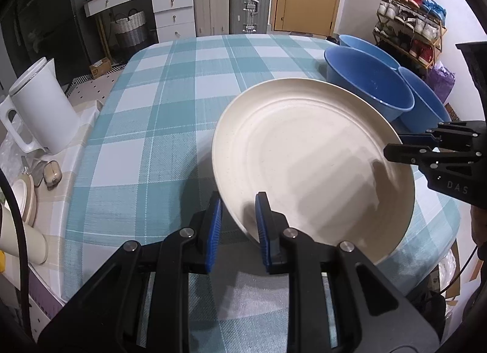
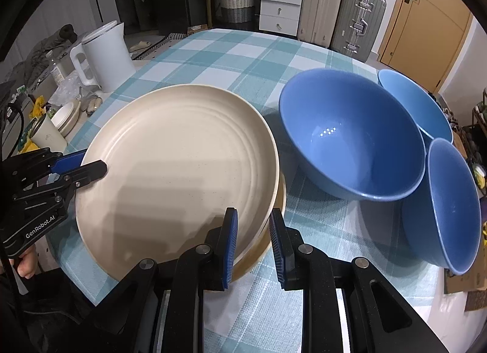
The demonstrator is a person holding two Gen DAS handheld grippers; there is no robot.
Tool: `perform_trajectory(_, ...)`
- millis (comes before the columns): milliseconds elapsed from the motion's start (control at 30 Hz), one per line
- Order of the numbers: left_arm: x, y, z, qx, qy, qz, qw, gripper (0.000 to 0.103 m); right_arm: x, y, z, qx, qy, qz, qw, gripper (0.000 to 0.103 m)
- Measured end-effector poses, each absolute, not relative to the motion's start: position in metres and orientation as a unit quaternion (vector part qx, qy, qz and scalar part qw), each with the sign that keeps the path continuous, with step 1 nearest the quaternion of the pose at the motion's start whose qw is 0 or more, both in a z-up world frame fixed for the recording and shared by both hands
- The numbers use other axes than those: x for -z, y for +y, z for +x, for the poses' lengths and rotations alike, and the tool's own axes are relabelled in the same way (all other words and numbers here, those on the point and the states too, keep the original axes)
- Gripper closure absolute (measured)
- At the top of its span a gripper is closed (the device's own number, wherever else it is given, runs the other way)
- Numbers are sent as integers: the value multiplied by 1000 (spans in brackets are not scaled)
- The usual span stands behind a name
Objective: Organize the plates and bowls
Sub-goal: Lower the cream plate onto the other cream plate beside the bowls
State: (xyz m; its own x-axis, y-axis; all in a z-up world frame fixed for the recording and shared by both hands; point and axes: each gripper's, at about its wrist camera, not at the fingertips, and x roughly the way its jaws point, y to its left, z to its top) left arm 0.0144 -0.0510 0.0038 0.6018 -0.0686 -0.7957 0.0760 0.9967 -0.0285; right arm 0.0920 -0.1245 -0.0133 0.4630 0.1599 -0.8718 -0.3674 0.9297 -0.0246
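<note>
A cream plate (image 1: 316, 155) (image 2: 176, 167) is tilted over the checked table, resting on another cream plate (image 2: 274, 225) whose edge shows beneath it. My left gripper (image 1: 237, 222) straddles its near-left rim, one blue pad on each side, jaws a plate-rim apart. My right gripper (image 2: 252, 237) straddles the opposite rim the same way. Each gripper shows in the other's view, the right (image 1: 404, 147) and the left (image 2: 88, 164). Three blue bowls stand to the right: a large one (image 2: 353, 143), one behind (image 2: 417, 106), one tilted at the near right (image 2: 450, 204).
A white kettle (image 1: 42, 106) (image 2: 103, 54) stands on a side counter left of the table, with small plates (image 2: 67, 115) and a paper cup (image 2: 48, 137). Suitcases, drawers and a door lie beyond the table's far edge. The blue-checked tablecloth (image 1: 170, 103) stretches behind the plate.
</note>
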Motion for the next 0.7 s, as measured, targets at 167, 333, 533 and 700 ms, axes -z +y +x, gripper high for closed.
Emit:
perform_trajectory(167, 7, -56, 19, 43, 447, 14, 893, 84, 21, -127, 90, -146, 492, -107, 852, 81)
perform_trajectory(333, 16, -58, 24, 45, 452, 18, 891, 84, 27, -125, 87, -139, 493, -115, 851, 81)
perform_trajectory(533, 21, -61, 27, 43, 451, 30, 891, 84, 34, -122, 84, -129, 492, -133, 851, 81)
perform_trajectory(700, 26, -62, 30, 43, 448, 36, 892, 84, 38, -122, 82, -123, 489, -137, 853, 81)
